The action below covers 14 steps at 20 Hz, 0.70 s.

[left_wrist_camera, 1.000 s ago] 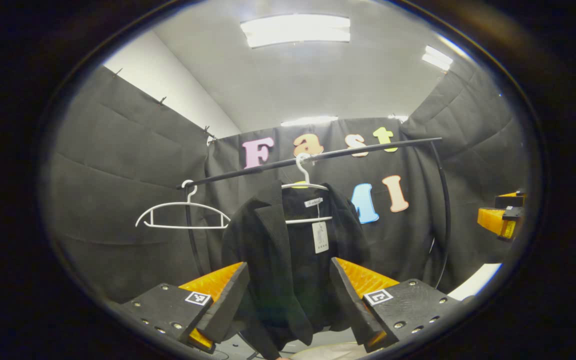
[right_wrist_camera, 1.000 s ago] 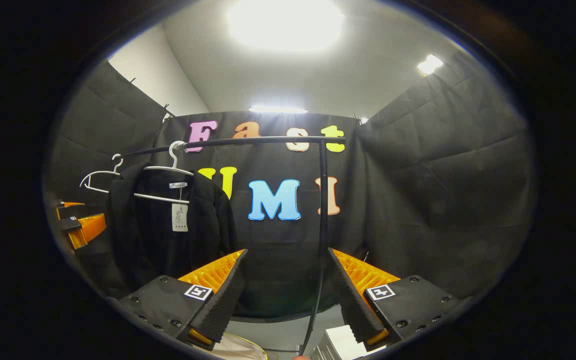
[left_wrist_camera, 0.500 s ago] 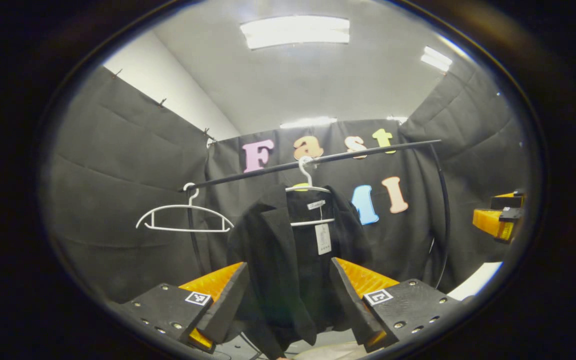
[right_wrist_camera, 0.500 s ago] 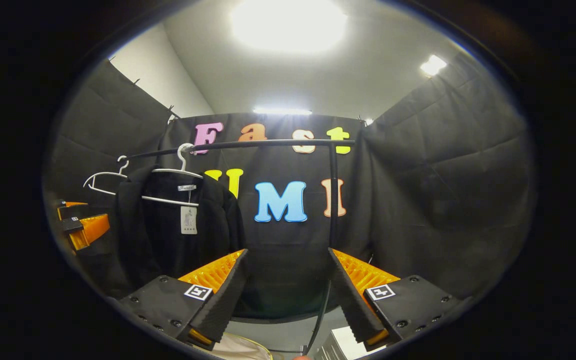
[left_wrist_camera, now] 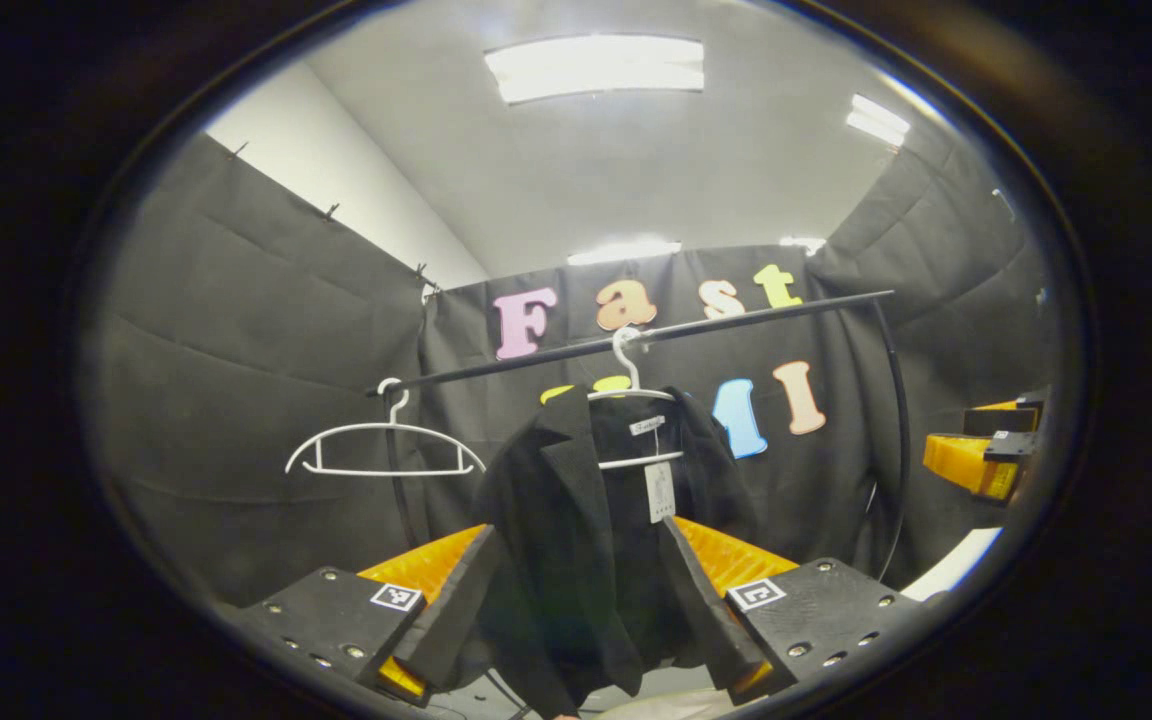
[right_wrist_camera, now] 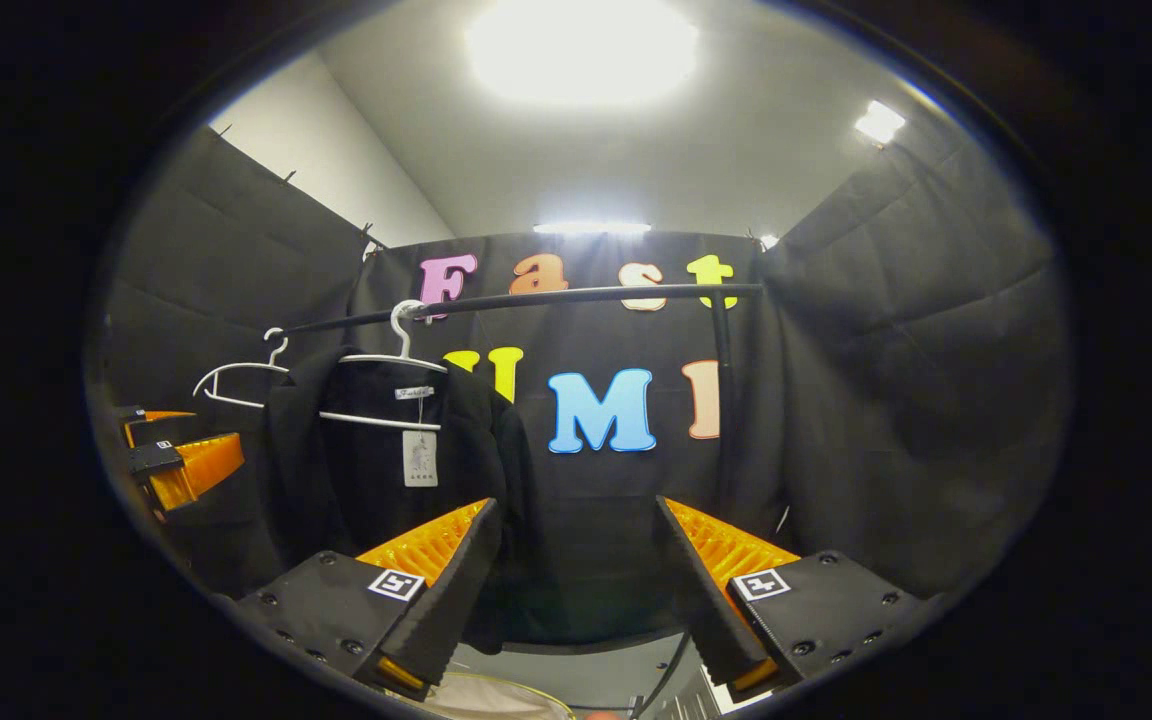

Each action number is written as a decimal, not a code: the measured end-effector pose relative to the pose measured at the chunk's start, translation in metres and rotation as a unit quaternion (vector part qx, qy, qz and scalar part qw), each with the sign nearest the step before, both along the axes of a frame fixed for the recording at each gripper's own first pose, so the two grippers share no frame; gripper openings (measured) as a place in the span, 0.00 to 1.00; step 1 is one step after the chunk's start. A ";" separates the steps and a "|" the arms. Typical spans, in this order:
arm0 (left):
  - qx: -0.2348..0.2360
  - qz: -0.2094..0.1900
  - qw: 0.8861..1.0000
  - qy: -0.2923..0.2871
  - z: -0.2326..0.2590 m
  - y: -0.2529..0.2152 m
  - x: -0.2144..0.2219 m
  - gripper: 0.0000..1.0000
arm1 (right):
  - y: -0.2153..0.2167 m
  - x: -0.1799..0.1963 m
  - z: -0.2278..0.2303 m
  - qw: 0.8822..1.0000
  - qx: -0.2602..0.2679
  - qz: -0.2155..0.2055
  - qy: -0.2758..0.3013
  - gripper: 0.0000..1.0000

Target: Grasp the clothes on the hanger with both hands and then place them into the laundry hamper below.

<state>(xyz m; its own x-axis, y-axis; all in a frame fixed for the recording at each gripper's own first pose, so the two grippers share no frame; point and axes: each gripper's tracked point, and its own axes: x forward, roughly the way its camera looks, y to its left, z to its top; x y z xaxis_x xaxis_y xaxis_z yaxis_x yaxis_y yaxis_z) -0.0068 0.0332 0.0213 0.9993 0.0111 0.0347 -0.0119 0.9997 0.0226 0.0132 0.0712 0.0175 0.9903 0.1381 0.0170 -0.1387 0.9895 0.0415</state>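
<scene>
Now the black jacket (left_wrist_camera: 586, 520) on its white plastic hanger (left_wrist_camera: 631, 400) is hanging mid-frame, straight ahead between the left gripper (left_wrist_camera: 576, 600)'s spread, empty fingers; the right gripper (right_wrist_camera: 576, 600), equally spread, is sitting farther off.

low views, facing shared jacket (left_wrist_camera: 576, 540)

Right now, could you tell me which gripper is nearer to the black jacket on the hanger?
Left. The left gripper faces the black jacket head-on, jaws open. The right gripper sits off to its right, aimed past it.
</scene>
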 end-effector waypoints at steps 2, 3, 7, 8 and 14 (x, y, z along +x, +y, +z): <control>-0.001 0.008 1.000 -0.001 0.000 0.000 0.008 0.94 | 0.009 0.011 0.000 1.000 -0.002 0.017 0.000 0.96; 0.000 0.013 1.000 -0.001 0.000 0.000 0.012 0.94 | 0.014 0.018 0.001 1.000 -0.001 0.026 -0.002 0.96; 0.006 0.032 0.999 0.003 -0.002 -0.002 0.033 0.94 | 0.037 0.049 0.002 0.998 0.007 0.064 -0.005 0.96; 0.008 0.035 0.999 0.002 -0.001 -0.002 0.039 0.94 | 0.042 0.059 0.003 0.997 0.009 0.071 -0.006 0.96; 0.015 0.060 0.998 0.004 -0.004 -0.001 0.066 0.94 | 0.074 0.104 0.002 0.992 0.022 0.121 -0.001 0.96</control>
